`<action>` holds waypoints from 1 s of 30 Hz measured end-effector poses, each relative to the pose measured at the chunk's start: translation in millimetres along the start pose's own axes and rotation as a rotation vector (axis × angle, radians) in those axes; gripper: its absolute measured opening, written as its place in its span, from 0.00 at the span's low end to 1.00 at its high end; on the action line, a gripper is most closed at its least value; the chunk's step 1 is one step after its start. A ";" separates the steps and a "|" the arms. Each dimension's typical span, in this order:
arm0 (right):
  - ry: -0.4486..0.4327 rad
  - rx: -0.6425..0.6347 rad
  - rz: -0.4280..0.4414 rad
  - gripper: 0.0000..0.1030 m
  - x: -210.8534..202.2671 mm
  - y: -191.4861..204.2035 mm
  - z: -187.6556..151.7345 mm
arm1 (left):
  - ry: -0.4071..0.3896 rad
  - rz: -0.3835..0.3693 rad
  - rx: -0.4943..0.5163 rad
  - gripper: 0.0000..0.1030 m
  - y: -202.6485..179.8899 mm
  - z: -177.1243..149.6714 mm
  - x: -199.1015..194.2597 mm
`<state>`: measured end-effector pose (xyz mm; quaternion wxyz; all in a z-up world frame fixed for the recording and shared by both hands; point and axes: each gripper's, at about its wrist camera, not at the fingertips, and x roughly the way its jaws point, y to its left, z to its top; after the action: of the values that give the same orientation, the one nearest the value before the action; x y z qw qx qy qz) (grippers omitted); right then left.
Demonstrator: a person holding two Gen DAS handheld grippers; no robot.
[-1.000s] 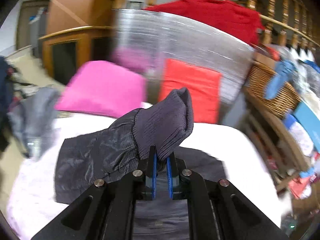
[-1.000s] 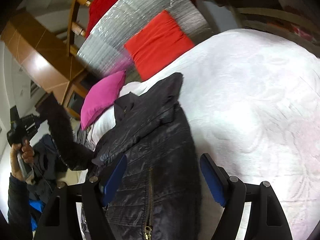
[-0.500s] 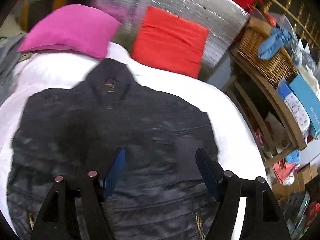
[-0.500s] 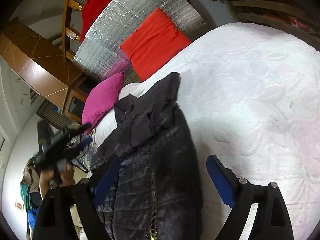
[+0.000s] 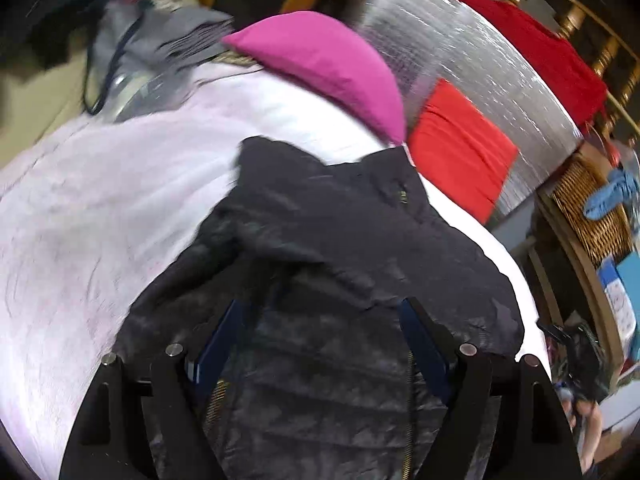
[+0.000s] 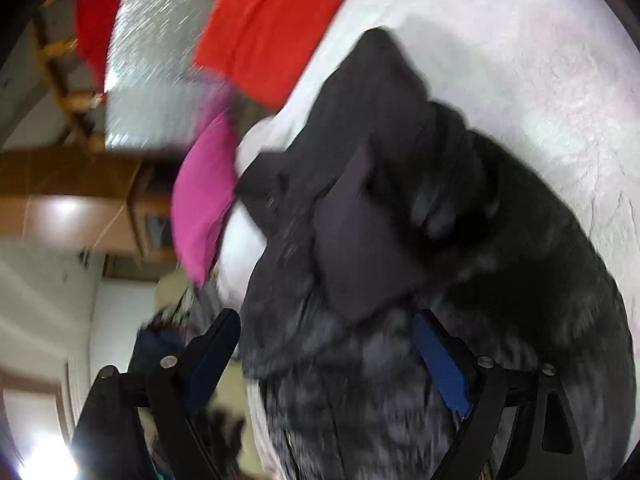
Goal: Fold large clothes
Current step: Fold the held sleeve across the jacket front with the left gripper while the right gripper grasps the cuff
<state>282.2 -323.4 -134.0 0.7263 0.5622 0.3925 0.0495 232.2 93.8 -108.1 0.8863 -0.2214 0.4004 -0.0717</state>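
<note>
A black quilted jacket (image 5: 344, 264) lies on the pale bedspread (image 5: 100, 208) with its collar toward the pillows. My left gripper (image 5: 320, 320) hovers just over the jacket's middle, jaws opening. The fabric lies below the gap and the pads do not press on it. In the right wrist view the same jacket (image 6: 460, 208) has a sleeve (image 6: 360, 248) folded across its chest. My right gripper (image 6: 326, 344) hangs over the jacket's left edge. Its jaws are closing a little but still stand wide, with nothing pinched between them.
A magenta pillow (image 5: 332, 64) and a red pillow (image 5: 460, 148) lean on a silver foil sheet (image 5: 472, 52) at the head of the bed. A wicker basket (image 5: 592, 208) and shelves stand to the right. Grey clothes (image 5: 152, 48) are heaped at the far left.
My left gripper let go of the sleeve cuff, opened wide and dropped toward the jacket. The sleeve now lies folded over the chest. My right gripper rolled and moved in over the jacket.
</note>
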 end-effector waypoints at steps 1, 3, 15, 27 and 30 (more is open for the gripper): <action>-0.003 0.007 -0.015 0.81 4.1 -0.2 3.1 | 0.000 0.000 -0.007 0.79 5.3 -0.5 0.0; -0.018 0.008 -0.075 0.55 8.1 0.5 4.5 | -0.005 0.000 -0.026 0.79 17.7 -1.9 -3.4; -0.248 -0.664 -0.320 0.11 -36.5 140.9 -27.7 | -0.031 0.021 -0.069 0.79 52.4 3.4 -11.8; -0.202 -0.670 -0.445 0.11 7.4 85.9 -0.5 | 0.013 -0.028 -0.120 0.79 37.5 48.8 22.8; -0.202 -0.674 -0.427 0.11 4.8 78.6 0.9 | 0.031 -0.023 -0.097 0.79 30.1 61.6 36.6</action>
<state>315.1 -293.1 -69.2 0.8986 0.2008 0.3887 -0.0321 300.8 130.2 -110.7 0.8672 -0.2676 0.4147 -0.0658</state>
